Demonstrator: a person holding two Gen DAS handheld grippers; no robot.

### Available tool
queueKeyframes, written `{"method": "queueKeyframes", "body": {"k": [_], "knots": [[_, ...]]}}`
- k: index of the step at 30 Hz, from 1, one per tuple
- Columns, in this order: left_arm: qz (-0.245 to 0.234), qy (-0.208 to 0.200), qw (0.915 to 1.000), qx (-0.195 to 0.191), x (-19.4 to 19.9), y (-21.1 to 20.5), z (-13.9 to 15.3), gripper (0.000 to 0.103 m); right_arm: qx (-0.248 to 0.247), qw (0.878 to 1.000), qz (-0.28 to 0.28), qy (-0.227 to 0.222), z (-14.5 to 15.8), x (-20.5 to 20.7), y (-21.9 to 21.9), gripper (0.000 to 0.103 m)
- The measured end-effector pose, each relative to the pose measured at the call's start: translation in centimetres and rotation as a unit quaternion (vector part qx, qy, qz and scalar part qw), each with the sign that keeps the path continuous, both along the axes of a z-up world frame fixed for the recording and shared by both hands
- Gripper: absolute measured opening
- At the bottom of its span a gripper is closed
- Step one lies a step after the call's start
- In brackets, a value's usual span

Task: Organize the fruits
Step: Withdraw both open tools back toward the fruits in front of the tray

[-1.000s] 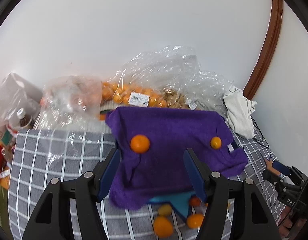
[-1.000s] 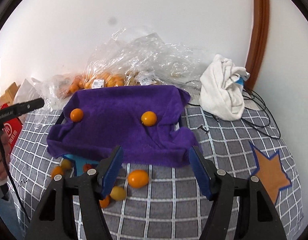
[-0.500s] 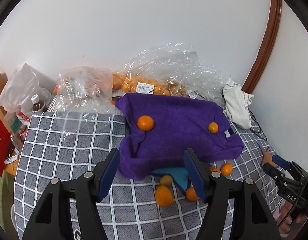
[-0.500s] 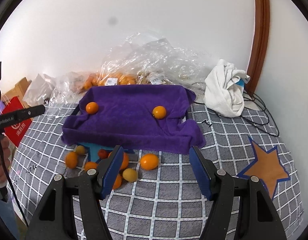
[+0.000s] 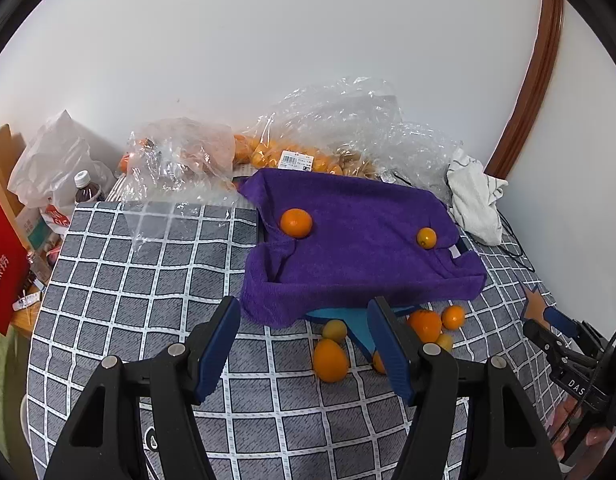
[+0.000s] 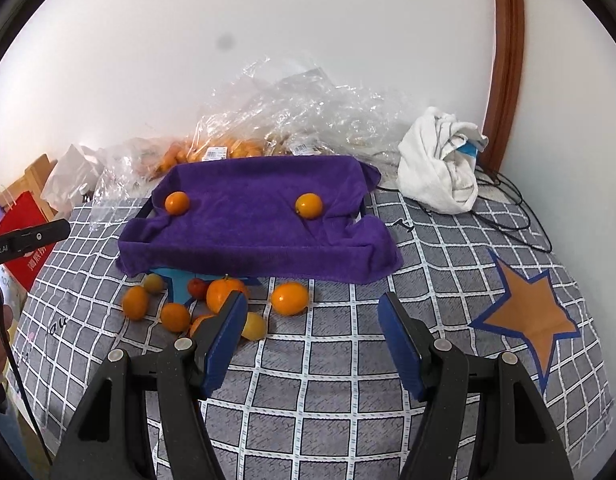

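Both the left gripper (image 5: 304, 344) and right gripper (image 6: 312, 330) gape wide and empty; the loose oranges (image 6: 290, 299) lie left of centre, just ahead of the right one.

Two wrist fisheyes, apparently side by side, facing the wall, sharing the purple towel (image 5: 359, 240) (image 6: 260, 224).

"DAS" on the right hand-held gripper (image 5: 563, 356), "Robot.AI" on the left hand-held gripper (image 6: 26, 240), Chinese characters on a red bag (image 5: 4, 264)

Bright, even indoor light; soft shadows; sharp focus; fisheye-bent, black-vignetted edges.
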State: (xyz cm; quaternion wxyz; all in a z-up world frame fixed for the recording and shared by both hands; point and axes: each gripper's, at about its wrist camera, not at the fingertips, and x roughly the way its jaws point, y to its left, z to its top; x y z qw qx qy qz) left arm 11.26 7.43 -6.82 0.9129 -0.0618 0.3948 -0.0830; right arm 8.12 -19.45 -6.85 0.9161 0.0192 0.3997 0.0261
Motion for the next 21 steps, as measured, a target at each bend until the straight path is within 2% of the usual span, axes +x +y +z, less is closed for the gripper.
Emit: {"method": "queueKeyframes", "body": {"k": [9,21], "knots": [[-0.004,0.0,1.0,-0.002,-0.9,-0.4,0.3,0.064,0.012,1.0,0.011,-0.002,0.0,-0.3,0.1,0.067],[-0.001,0.005,1.0,0.005,-1.1,-0.5,-0.6,0.064,0.021,0.999,0.021,0.019,-1.5,-0.1,0.4,0.067]]}}
